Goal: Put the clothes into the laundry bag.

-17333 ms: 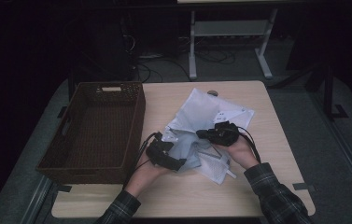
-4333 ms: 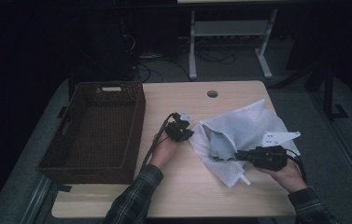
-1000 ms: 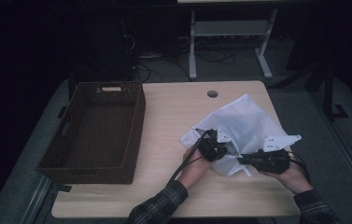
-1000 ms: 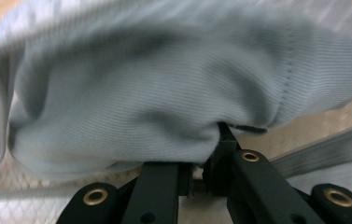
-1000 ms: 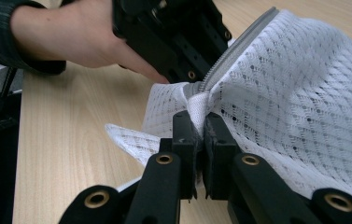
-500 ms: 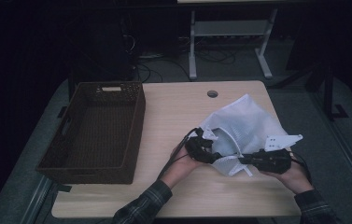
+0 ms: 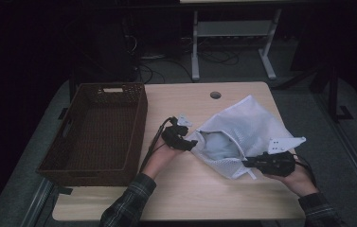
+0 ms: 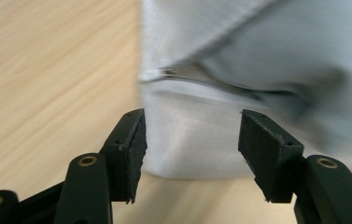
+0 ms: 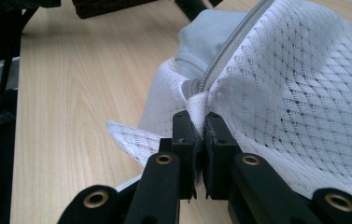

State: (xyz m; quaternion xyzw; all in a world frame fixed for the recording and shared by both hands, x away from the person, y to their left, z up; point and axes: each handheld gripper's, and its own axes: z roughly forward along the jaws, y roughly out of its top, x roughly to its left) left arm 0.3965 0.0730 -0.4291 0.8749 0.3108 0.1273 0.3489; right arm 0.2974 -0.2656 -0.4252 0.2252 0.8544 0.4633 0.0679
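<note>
Right of the basket, the mesh bag lies on the bench, its mouth unzipped with pale cloth inside. Right gripper fingers pinch its zipper corner; left gripper fingers, just opening, hold nothing. Removing the cloth seems left.

We see a white mesh laundry bag woven in a small diamond pattern, with a pale grey zipper; inside it lies a pale blue-grey garment; the wicker basket is dark brown; the table shows light, straight-grained wood; both the left gripper and the right gripper are black, with brass-coloured pivot rivets; the sleeves wear a dark plaid.
</note>
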